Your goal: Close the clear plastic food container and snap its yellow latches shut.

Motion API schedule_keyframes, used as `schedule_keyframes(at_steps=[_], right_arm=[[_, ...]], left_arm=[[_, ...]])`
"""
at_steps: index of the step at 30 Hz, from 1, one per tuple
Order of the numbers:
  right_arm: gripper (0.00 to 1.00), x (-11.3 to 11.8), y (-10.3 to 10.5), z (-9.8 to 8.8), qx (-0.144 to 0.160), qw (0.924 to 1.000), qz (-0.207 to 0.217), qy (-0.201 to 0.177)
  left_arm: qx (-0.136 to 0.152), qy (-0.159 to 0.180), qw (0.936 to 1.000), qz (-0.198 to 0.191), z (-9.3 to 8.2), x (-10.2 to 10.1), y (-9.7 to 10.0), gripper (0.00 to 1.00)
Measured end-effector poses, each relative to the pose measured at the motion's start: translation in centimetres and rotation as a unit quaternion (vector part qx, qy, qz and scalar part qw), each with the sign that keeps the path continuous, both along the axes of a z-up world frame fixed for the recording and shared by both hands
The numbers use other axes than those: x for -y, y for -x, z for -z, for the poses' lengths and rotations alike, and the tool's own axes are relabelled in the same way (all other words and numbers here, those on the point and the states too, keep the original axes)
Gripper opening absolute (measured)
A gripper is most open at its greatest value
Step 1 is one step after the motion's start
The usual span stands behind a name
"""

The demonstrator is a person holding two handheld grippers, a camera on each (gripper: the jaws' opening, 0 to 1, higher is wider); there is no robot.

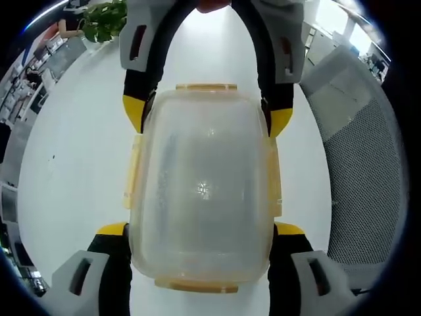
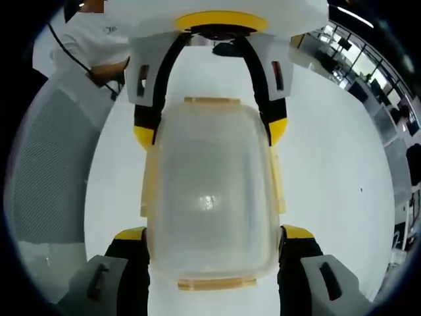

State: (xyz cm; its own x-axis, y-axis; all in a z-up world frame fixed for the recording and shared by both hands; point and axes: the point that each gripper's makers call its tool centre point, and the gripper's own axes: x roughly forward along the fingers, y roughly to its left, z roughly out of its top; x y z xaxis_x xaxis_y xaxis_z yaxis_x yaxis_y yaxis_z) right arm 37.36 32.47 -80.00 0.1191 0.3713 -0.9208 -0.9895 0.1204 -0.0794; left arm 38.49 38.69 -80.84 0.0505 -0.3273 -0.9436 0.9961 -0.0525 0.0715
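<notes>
We see the container (image 1: 204,191) centre frame on the white counter (image 1: 72,164), lid on. Our left gripper (image 1: 200,230) and right gripper (image 2: 214,234) each straddle it, spread wide at opposite ends.

Rising from the bottom of the left gripper view, the left two-jaw gripper (image 1: 200,232) has pale grey moulded plastic shoulders, each with a dark slanted slot, black inner jaw arms and bright yellow tips. At the top of that frame the right two-jaw gripper (image 1: 205,117) looks the same: grey housings with small reddish slots, black arms curving into an arch, and yellow tips. In the right gripper view, a curved yellow band edges a white housing at top centre. At the upper left of that frame, a person wears a white short-sleeved shirt (image 2: 72,39) crossed by a thin black cable (image 2: 74,54).
</notes>
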Motion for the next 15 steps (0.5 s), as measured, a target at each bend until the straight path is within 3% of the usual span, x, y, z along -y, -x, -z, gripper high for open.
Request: schedule_keyframes(at_steps=[15], right_arm=[[0.81,0.1,-1.6,0.1,0.0,1.0,0.001,0.004]], left_arm=[[0.002,0.007,1.0,-0.005,0.0,0.2,-1.5,0.88]])
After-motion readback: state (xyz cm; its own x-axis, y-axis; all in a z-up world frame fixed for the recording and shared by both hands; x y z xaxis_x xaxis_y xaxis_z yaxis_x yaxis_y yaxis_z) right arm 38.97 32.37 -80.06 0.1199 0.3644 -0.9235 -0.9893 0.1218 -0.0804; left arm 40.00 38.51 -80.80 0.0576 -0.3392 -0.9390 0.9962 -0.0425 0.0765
